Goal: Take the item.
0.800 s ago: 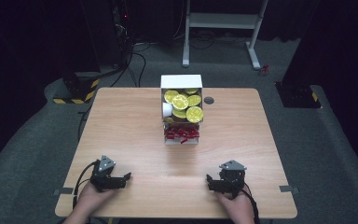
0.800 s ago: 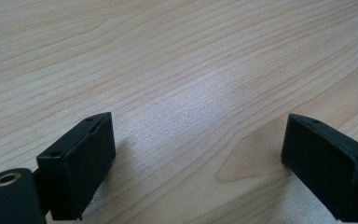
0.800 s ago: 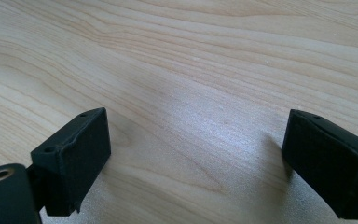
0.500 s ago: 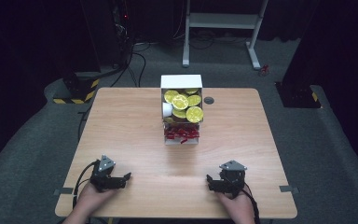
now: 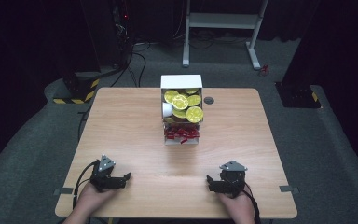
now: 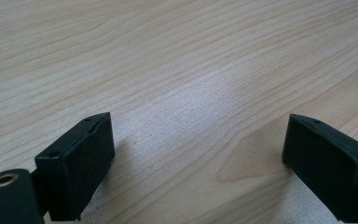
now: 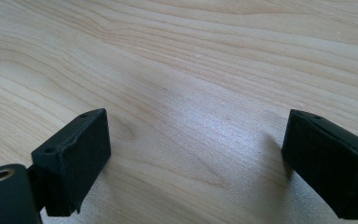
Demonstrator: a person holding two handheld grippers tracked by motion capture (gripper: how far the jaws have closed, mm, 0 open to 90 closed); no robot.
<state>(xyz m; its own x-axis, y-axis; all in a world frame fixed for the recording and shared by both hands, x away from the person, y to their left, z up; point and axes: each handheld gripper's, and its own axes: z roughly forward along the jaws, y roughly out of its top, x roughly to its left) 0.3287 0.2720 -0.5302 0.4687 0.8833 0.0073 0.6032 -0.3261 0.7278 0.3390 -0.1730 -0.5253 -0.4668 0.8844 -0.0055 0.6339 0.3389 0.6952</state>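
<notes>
resting low on the worktop (image 5: 135, 135), both tools sit near the bottom of the high view: the left tool (image 5: 121, 179) at lower left, the right tool (image 5: 212, 183) at lower right, each with jaws spread wide and holding nothing. the white box (image 5: 182, 109) of yellow discs (image 5: 181, 101), with red pieces (image 5: 182, 134) at its near end, stands upper centre, well apart from both. judging by this, nothing is begun; reaching and grasping are all left.
</notes>
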